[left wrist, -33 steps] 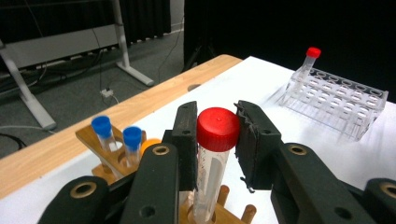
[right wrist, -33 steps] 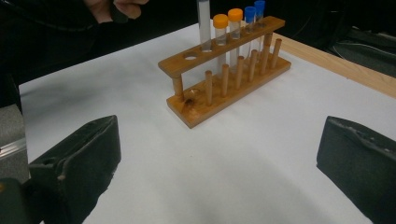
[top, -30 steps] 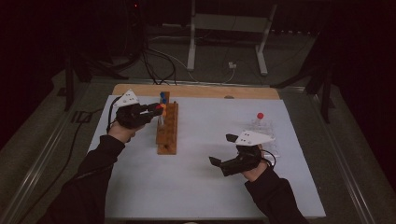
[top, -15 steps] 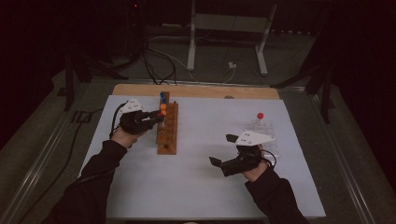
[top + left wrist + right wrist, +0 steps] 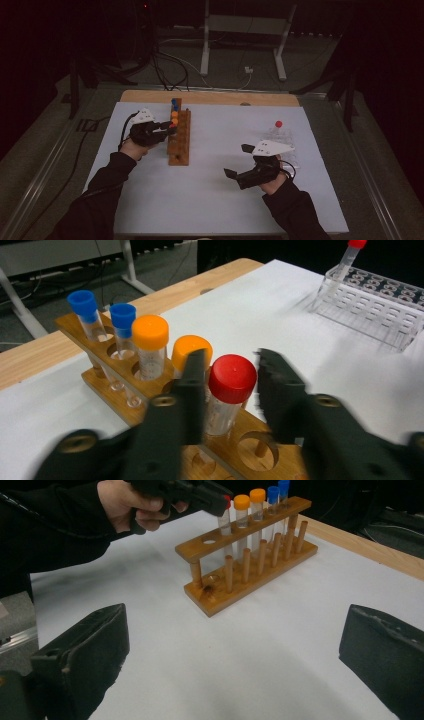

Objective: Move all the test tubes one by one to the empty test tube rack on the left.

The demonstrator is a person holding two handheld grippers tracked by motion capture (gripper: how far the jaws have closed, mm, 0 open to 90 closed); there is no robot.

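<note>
Forearms in dark sleeves come in from the near edge of the white-covered table (image 5: pixel 210 200). Nearest, the right gripper (image 5: pixel 239 161) hovers over bare tabletop with its jaws spread wide and nothing between them; in the right gripper view the two black pads stand far apart at the lower corners. Farther in and to the left, the left gripper (image 5: pixel 172 128) reaches at the wooden rack (image 5: pixel 179 145). Its jaws have just been opening, and they now stand either side of the red-capped tube (image 5: pixel 227 395), which sits upright in a hole of the rack; one jaw lies close against the tube's side, the other stands clear of the cap, so the tube is between them but not pinched. Beyond it in the same row stand two orange-capped tubes (image 5: pixel 150 347) and then two blue-capped tubes (image 5: pixel 84 312). Off toward the right side of the table, well apart from the wooden rack, a clear plastic rack (image 5: pixel 372 295) holds one more red-capped tube (image 5: pixel 346 262) at its far end.
</note>
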